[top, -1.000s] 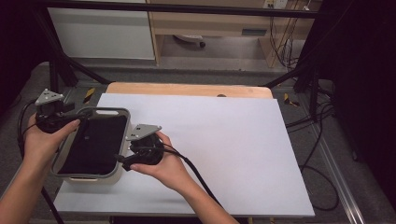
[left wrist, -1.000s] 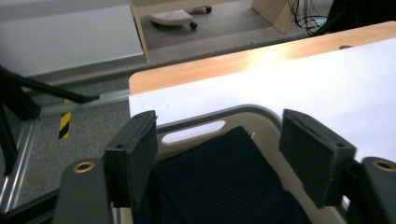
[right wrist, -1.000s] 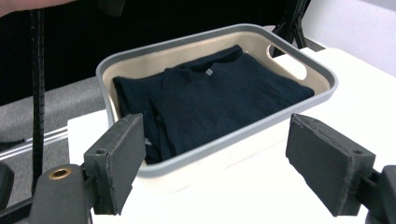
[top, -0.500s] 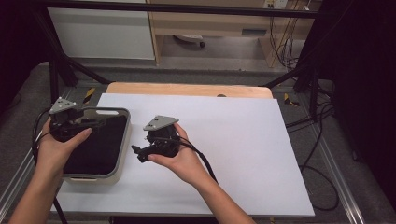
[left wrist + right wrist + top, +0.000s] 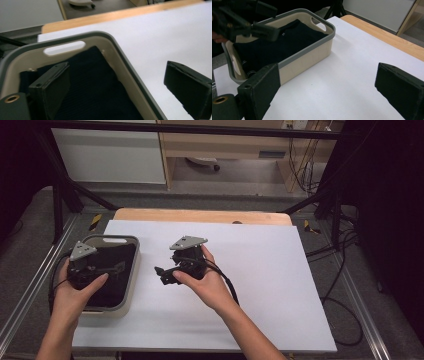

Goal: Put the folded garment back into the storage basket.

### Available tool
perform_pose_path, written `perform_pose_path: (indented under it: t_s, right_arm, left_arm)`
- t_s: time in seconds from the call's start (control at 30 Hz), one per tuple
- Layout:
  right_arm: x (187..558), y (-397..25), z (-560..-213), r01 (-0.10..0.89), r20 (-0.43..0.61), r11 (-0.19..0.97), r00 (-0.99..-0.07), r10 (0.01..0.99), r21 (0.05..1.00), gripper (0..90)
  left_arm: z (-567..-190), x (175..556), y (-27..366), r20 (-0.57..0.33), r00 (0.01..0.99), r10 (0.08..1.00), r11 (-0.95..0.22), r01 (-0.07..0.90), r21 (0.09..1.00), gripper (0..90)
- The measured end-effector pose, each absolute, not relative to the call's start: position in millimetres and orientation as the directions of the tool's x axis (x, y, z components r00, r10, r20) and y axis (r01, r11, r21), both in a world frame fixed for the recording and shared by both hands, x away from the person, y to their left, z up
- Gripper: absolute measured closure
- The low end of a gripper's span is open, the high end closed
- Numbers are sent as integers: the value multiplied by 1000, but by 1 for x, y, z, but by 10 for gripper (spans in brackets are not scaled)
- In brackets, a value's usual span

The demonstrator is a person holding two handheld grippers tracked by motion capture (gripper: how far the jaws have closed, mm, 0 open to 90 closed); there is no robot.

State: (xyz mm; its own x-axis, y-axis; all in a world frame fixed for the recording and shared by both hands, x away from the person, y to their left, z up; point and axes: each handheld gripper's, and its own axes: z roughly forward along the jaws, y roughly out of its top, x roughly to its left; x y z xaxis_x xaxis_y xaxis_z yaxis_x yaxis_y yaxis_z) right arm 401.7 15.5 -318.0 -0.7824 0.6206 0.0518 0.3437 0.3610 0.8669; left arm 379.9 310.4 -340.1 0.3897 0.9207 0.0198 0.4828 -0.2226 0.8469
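A beige basket (image 5: 131,281) with a grey rim stands at the table's left edge, and folded dark cloth (image 5: 106,289) lies inside it. My left gripper (image 5: 118,267) hovers over the basket, jaws open and pointing right with nothing between them. In the left gripper view the left gripper (image 5: 117,75) straddles the basket rim (image 5: 120,58), with the dark cloth (image 5: 92,87) below. My right gripper (image 5: 163,275) is held open above the white tabletop just right of the basket, jaws pointing left. In the right gripper view the right gripper (image 5: 327,77) faces the basket (image 5: 312,53), the cloth (image 5: 274,42) and the left gripper (image 5: 258,26).
A white sheet (image 5: 260,285) covers the table, with a wooden strip (image 5: 200,216) along the far edge. Cables (image 5: 345,270) trail on the floor at the right. A dark frame post (image 5: 57,195) rises behind the basket.
My left gripper has moved right from the basket's far-left corner to over the basket. My right gripper has drawn away from the basket's right rim, rightward over the table.
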Motion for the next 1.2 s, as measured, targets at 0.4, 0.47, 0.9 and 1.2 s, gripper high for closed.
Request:
perform_pose_path:
  t_s: [0.4, 0.47, 0.9, 1.2]
  right_arm:
    - [401, -15, -311, 350, 49, 351, -765, 643, 869, 66]
    - [402, -20, -311, 361, 55, 344, -755, 653, 867, 66]
    - [412, -45, -312, 369, 64, 306, -722, 689, 877, 67]
    - [411, -69, -310, 362, 61, 289, -711, 701, 886, 60]
  left_arm:
    - [-335, 349, 306, 43, 406, 913, -245, 460, 853, 61]
    - [-337, 348, 306, 41, 402, 915, -240, 459, 856, 61]
    - [-339, 345, 316, -8, 395, 919, -191, 463, 866, 60]
    - [-339, 344, 317, -5, 404, 915, -195, 454, 869, 58]
